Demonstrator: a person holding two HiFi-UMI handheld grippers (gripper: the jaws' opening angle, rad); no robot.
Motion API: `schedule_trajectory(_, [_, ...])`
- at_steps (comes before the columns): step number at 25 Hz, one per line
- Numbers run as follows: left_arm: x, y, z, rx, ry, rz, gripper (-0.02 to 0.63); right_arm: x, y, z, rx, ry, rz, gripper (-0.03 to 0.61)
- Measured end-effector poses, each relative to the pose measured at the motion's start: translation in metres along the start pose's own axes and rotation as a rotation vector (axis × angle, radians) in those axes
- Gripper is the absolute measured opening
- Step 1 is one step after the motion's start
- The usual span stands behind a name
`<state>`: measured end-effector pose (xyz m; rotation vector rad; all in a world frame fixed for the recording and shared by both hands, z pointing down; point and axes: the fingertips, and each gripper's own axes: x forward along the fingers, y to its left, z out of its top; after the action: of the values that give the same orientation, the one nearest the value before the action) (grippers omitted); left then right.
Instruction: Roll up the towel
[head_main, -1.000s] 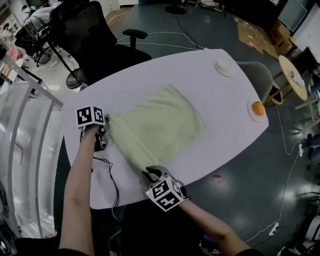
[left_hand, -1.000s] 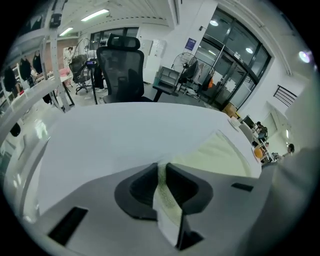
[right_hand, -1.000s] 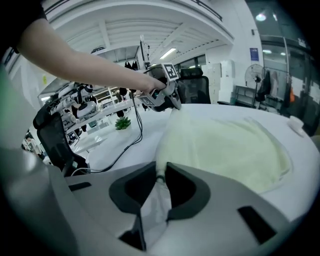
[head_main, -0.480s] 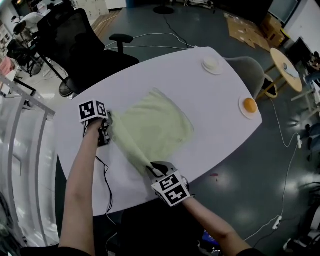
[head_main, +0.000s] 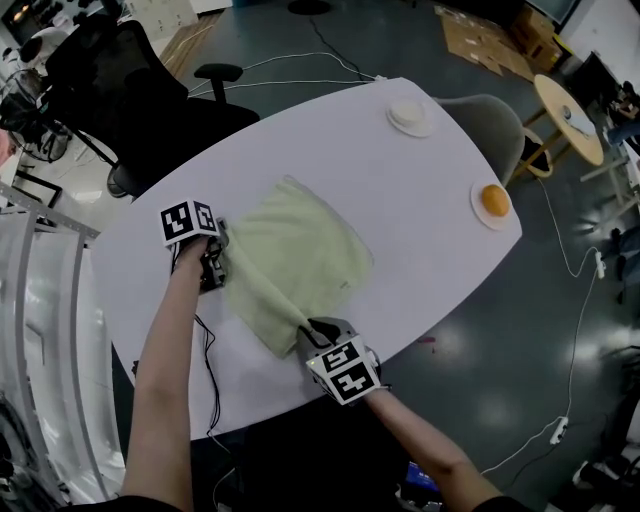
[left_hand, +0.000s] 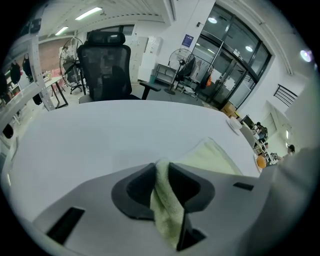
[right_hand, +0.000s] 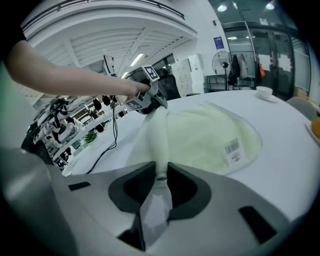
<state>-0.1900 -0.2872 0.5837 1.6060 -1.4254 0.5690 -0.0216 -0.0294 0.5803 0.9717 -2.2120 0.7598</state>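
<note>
While left tool (head_main: 221, 263) (jaws just widening) and right tool (head_main: 309, 329) pinch towel (head_main: 300, 250), long edge spans between.

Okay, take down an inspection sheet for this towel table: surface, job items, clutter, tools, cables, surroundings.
Surface: white oval table, towel near its middle.
Job's things: pale green towel, far part flat, near edge lifted and bunched between the two tools, label showing.
Clutter: orange on a small plate, and a white dish, both at the far end.
Grippers: left tool pinches one near corner, jaws just been opening slightly; right tool shut on the other corner.
Cables: black cable on the table by the left tool; white cables on the floor.
Surroundings: black office chair, grey chair, round wooden table.
</note>
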Motion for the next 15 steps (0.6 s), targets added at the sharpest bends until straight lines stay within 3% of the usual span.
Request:
schedule_trajectory(8, [0.015, -0.006, -0.001, 0.003, -0.046, 0.021, 0.131, 0.015, -0.020, -0.014, 0.031, 0.048, -0.016, 0.097])
schedule_trajectory(11, [0.016, -0.014, 0.000, 0.012, -0.066, -0.024, 0.201, 0.016, -0.024, -0.013, 0.024, 0.047, -0.033, 0.128])
schedule_trajectory(14, [0.013, -0.027, 0.002, -0.022, -0.081, -0.111, 0.323, 0.013, -0.031, -0.012, 0.022, 0.044, -0.044, 0.171])
schedule_trajectory(15, [0.010, -0.029, 0.004, -0.041, -0.091, -0.127, 0.325, 0.011, -0.033, -0.012, 0.025, 0.041, -0.047, 0.185])
